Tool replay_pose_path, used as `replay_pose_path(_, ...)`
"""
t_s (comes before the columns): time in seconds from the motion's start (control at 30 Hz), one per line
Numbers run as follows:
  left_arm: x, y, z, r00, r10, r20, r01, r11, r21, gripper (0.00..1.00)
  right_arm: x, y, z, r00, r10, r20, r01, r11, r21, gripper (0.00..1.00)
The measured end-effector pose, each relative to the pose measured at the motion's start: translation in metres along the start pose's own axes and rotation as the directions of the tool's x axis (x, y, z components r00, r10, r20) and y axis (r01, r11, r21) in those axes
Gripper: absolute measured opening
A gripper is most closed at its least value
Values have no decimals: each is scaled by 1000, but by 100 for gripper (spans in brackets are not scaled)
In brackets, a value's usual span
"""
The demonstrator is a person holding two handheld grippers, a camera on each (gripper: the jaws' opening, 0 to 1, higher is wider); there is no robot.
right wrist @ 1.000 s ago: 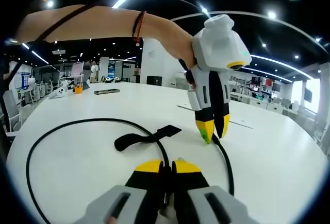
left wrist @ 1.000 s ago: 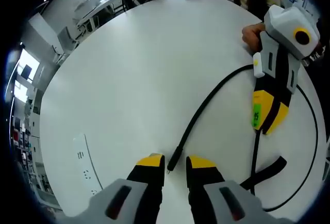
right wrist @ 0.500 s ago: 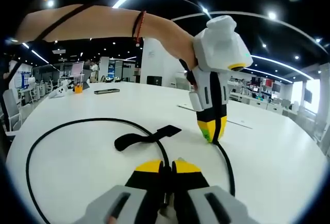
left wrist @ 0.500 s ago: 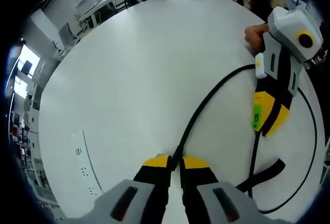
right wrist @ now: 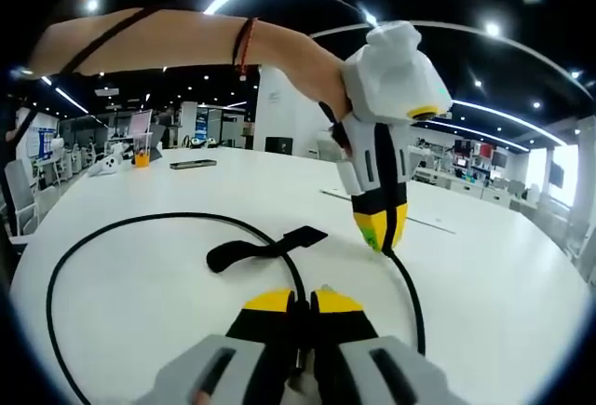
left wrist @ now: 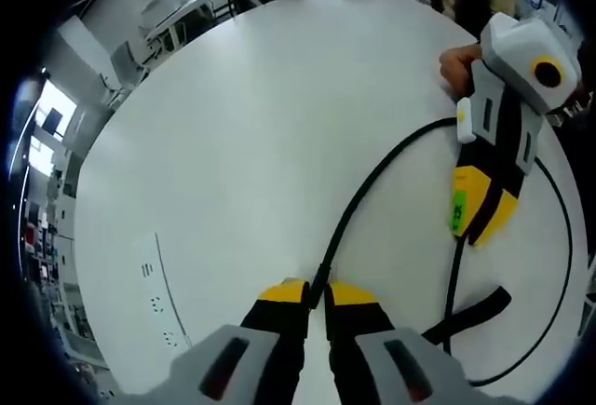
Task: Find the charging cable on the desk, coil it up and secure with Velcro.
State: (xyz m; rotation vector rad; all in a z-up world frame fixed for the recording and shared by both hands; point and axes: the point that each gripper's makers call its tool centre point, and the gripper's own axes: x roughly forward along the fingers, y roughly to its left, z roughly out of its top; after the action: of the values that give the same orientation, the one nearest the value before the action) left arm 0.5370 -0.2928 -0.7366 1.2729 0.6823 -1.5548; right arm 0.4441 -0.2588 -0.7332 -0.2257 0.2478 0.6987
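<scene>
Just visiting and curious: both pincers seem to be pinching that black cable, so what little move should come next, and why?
Probably carry the left gripper, shut on the cable's plug end, toward the right gripper, to form a first loop: the charging cable sprawls wide and the Velcro strap lies open.

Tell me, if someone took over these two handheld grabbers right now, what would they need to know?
Left gripper: shut on the free end of the black charging cable, just at the white table.
Right gripper: shut on the same cable farther along; it is also seen from outside in the left gripper view.
The cable lies in one wide open loop on the table; its Velcro strap lies flat and unfastened inside the loop.
Done: cable found and gripped at two points.
Left: coil it tight, wrap and fasten the strap.
</scene>
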Motion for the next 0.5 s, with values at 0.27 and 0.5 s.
replay_pose_path(0.27, -16, -2, -2, 999, 38, 15, -37, 999, -5, 8, 0, 1, 0, 1000, -1, -2, 1, 1000, -6, 9)
replay_pose_path(0.5, -28, -11, -11, 996, 87, 24, -86, 995, -48, 7, 0, 1, 0, 1000, -5, -5, 5, 1000, -15, 9)
